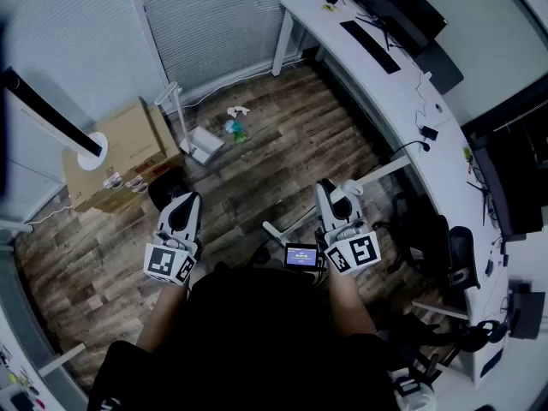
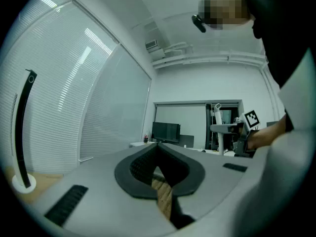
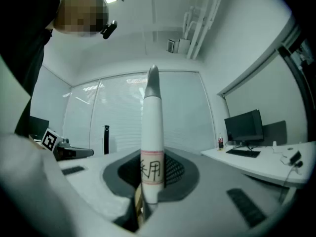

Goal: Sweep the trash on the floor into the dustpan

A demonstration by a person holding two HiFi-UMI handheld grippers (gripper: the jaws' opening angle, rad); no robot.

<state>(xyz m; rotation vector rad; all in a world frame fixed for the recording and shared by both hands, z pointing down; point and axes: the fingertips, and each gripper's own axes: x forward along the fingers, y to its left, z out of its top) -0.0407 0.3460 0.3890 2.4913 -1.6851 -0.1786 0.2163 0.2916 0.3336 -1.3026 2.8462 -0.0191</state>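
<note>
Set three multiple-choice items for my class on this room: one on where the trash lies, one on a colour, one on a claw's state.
1. The trash lies: A on the desk; B on the wooden floor; C in a box.
2. The pole in the right claw is: A white; B red; C black.
3. The left claw is: A wide open; B shut on a bottle; C shut, empty.
Answers: B, the head view shows it on the planks; A, the right gripper view shows a white shaft; C, its pads meet with nothing between.

Crumpled white and teal trash [image 1: 235,126] lies just beside the white dustpan [image 1: 204,144].
</note>
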